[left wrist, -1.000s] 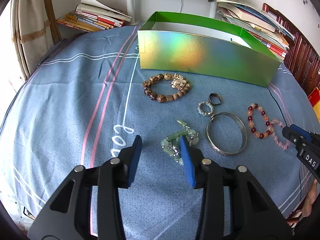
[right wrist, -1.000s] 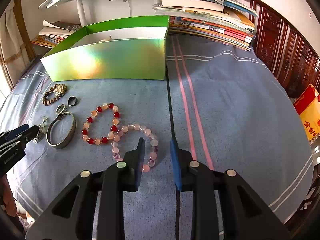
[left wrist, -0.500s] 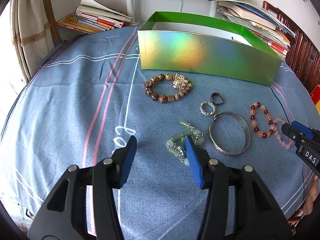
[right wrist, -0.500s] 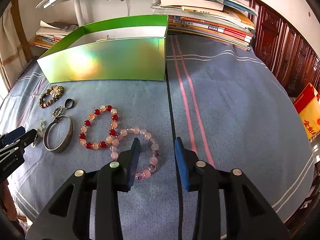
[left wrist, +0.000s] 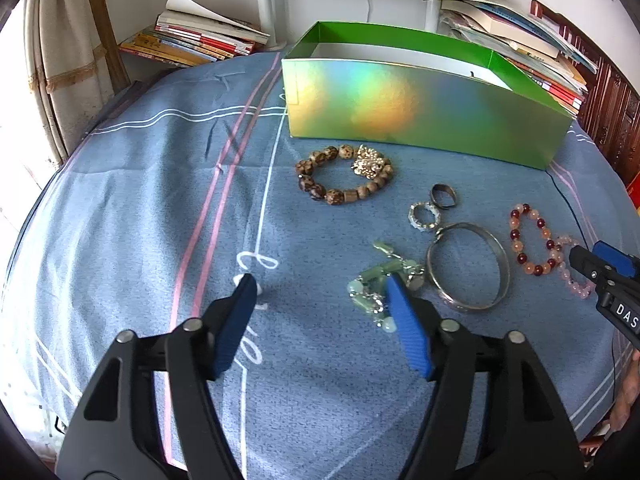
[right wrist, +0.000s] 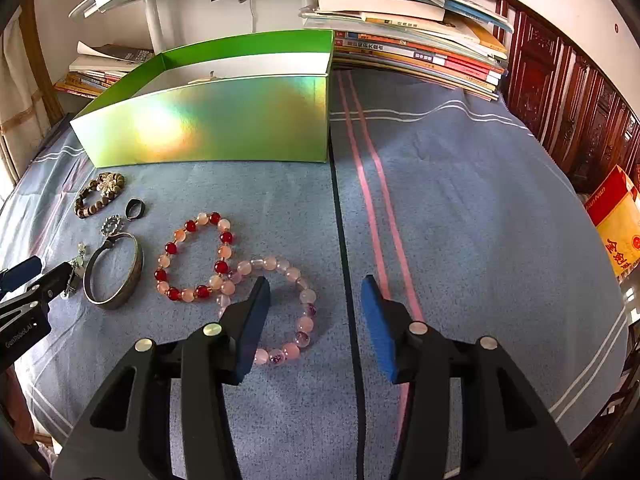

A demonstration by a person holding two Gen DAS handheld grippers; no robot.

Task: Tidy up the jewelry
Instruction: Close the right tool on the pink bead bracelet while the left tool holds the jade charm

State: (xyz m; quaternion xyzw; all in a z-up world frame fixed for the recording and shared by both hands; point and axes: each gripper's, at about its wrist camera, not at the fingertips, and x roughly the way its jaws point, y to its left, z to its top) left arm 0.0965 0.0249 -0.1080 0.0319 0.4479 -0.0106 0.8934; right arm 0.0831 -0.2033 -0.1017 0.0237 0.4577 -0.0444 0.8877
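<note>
Blue striped cloth (left wrist: pixel 132 208) covered the desk, with stacks of books (right wrist: pixel 416 52) along the wall behind and a shiny green box (left wrist: pixel 416 116) standing open at upper centre of the left wrist view. Loose jewelry lay in front of the box: a brown bead bracelet (left wrist: pixel 340 178) just below it, a dark ring (left wrist: pixel 442 195) and a sparkly ring (left wrist: pixel 423 216) lower right of that, a silver bangle (left wrist: pixel 468 266) at centre right, and a red-and-peach bead bracelet (left wrist: pixel 532 240) further right. The left gripper (left wrist: pixel 320 292) had its jaws released and spread wide, empty, with a green stone bracelet (left wrist: pixel 374 284) bunched just ahead of and partly behind its right-hand fingertip, so the piece sat off to the right of the gap rather than between the jaws. The right gripper (right wrist: pixel 314 292) was likewise released and empty; in its own view a pale pink bead bracelet (right wrist: pixel 296 304) lay at lower centre-left, its loop running under the left-hand fingertip and overlapping the red-and-peach strand. Each piece appeared nearest the gripper above it. The left would probably need to shift right to straddle the green beads, and the right to move slightly left over the pink loop.
</note>
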